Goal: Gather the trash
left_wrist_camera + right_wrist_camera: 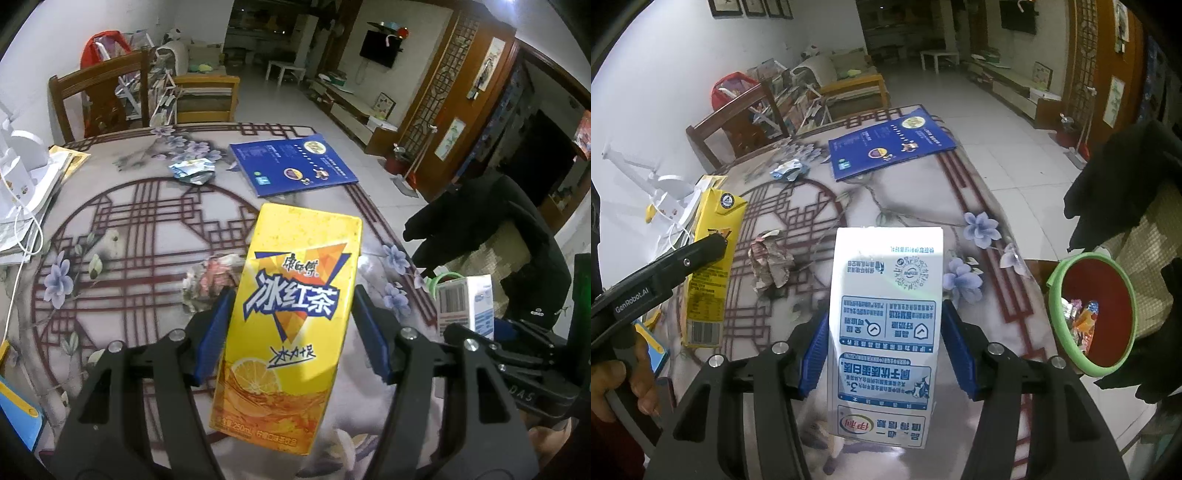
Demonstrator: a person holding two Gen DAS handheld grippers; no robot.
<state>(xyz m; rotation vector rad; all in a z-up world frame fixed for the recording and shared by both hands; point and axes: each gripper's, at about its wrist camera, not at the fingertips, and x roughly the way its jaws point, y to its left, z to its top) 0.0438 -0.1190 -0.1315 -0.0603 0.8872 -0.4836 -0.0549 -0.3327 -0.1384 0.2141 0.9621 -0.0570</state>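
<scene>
Left wrist view — left gripper [291, 325] clamps the yellow tea carton [291, 314]; right gripper [884, 347] clamps the milk carton [886, 332] — both left of the trash bin [1071, 254].

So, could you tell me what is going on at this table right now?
A person is clearing trash with a gripper in each hand. The left gripper holds a yellow tea carton, and the right gripper holds a white milk carton, both above the table. A bin with wrappers inside sits at the right edge. A crumpled paper and a foil wrapper remain on the table.
</scene>
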